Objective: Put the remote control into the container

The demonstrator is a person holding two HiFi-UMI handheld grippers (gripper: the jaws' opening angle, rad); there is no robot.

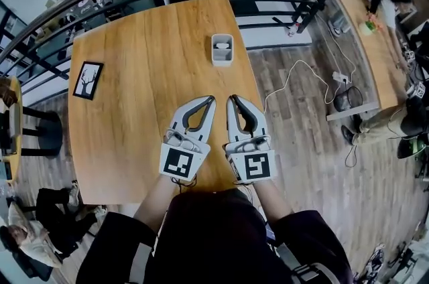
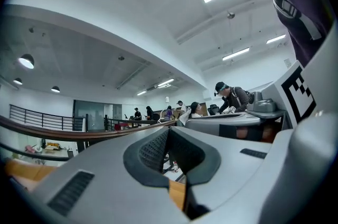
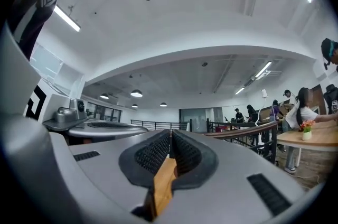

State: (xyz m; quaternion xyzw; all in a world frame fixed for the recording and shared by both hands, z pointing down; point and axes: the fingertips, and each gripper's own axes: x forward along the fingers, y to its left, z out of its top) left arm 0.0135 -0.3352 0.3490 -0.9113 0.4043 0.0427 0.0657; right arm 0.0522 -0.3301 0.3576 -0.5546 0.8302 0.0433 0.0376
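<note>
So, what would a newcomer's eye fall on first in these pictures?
First, the left gripper and the right gripper, side by side over the near part of the wooden table, both with jaws together and empty. Then the small grey container, alone toward the far edge, and the framed tree picture near the left edge.
</note>
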